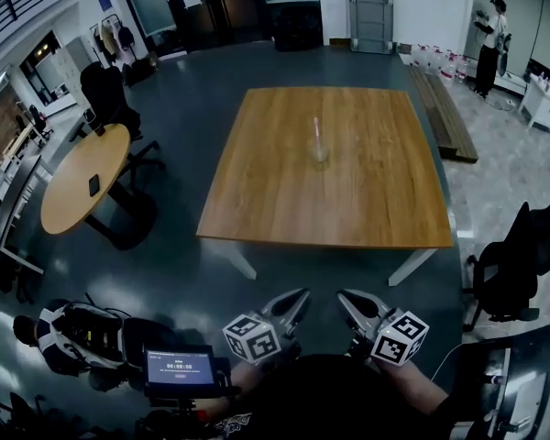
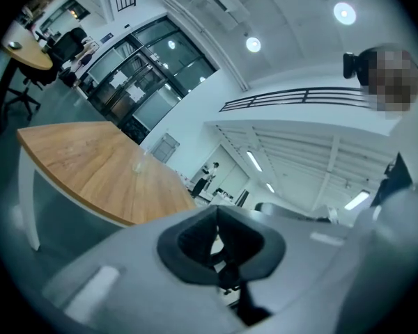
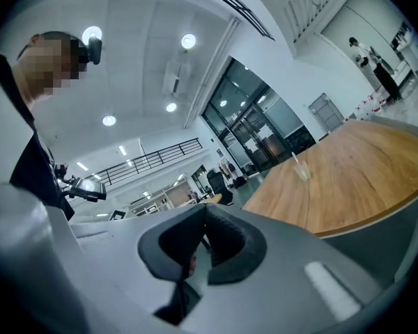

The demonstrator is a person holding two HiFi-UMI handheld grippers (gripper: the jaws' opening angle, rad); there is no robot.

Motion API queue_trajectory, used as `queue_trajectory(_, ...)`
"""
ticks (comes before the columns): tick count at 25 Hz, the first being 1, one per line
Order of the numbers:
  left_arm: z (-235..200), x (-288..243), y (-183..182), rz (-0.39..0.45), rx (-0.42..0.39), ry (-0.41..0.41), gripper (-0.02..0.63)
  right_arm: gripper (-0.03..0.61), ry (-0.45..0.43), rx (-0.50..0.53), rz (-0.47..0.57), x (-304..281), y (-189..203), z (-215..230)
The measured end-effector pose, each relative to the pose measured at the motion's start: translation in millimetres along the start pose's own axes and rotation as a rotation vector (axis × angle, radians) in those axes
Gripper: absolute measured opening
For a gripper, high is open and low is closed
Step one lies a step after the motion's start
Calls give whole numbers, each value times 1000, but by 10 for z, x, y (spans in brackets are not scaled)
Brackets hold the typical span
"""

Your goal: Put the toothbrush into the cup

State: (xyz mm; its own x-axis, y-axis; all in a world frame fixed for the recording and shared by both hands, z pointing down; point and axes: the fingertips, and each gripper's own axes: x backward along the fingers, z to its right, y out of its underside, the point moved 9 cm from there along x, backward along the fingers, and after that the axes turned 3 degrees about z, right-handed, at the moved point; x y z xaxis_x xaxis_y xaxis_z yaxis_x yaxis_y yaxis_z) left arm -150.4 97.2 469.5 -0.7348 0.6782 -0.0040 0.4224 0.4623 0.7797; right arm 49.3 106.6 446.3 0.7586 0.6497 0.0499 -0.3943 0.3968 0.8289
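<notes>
A clear cup (image 1: 320,154) stands in the middle of the square wooden table (image 1: 367,200), with a pink toothbrush (image 1: 317,134) upright in it. Both grippers are held low near the person's body, short of the table's front edge and far from the cup. My left gripper (image 1: 293,302) and right gripper (image 1: 348,301) are shut with nothing between their pads. The left gripper view shows its closed jaws (image 2: 218,218) tilted, with the cup (image 2: 137,164) small in the distance. In the right gripper view the cup (image 3: 302,173) and toothbrush (image 3: 295,161) show far beyond the shut gripper (image 3: 205,218).
A round wooden table (image 1: 82,180) with a phone on it stands at the left, with black chairs behind it. A black office chair (image 1: 513,264) sits at the right. A small screen (image 1: 179,367) is at the lower left. A person (image 1: 490,33) stands far back right.
</notes>
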Motion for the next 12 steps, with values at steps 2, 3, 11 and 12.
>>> queue_trajectory(2,7,14,-27,-11,-28,25,0,5,10,32,1,13,21,-62)
queue_trajectory(3,20,8,-36,-20,-54,38,0,5,17,47,1,24,28,-76)
queue_trajectory(11,106,-63,-98,-55,-123,51,0,5,69,43,-11,115,95,-68)
queue_trajectory(12,115,-70,-66,-64,-104,48,0,5,77,29,-13,123,104,-68)
